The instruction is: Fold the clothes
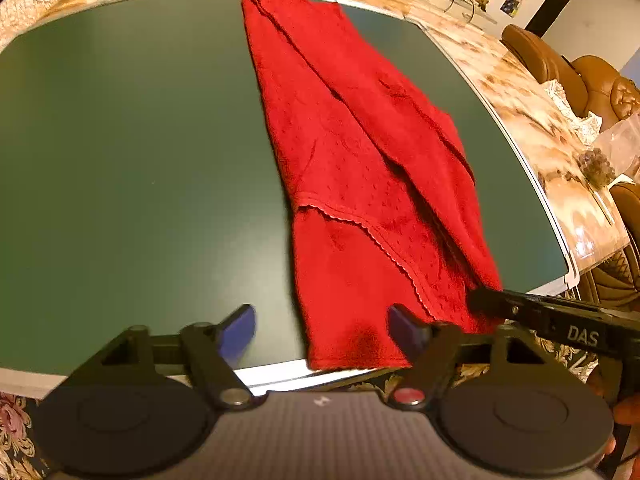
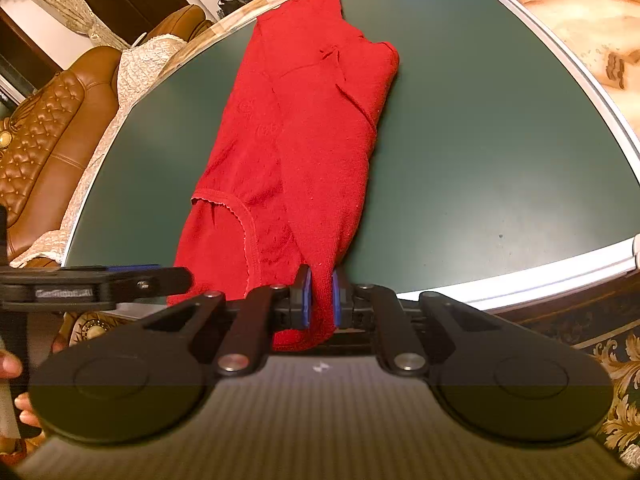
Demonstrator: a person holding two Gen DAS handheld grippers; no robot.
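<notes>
Right gripper (image 2: 321, 298) sits nearest the lens, blue pads clamped on a bunched fold of the red garment (image 2: 296, 140) at its near end, by the near edge of the green table (image 2: 500, 152). Left gripper (image 1: 322, 332) has its 2 fingers apart, nothing between the pads; one blue pad (image 1: 404, 328) rests on or just over the garment's near left corner, the other over bare table. No pinch there.

Table first: flat, matte green, pale rim, plenty of room on both sides of the cloth. Garment lies lengthwise down the middle, away from the cameras, far end reaching the far rim, near end at the near rim and slightly over it. It is already folded along its length, 1 side flap lapped over the body, with a scalloped hem (image 1: 360, 228) crossing near the bottom.

Handling, my read: soft knit, light, limp, slightly stretchy, not slippery or fragile. It will sag and drape between 2 grips and layers may slide apart if only the top one is caught. Best hold: both near corners, pinching all layers at the edge, left corner still needs a grip.
</notes>
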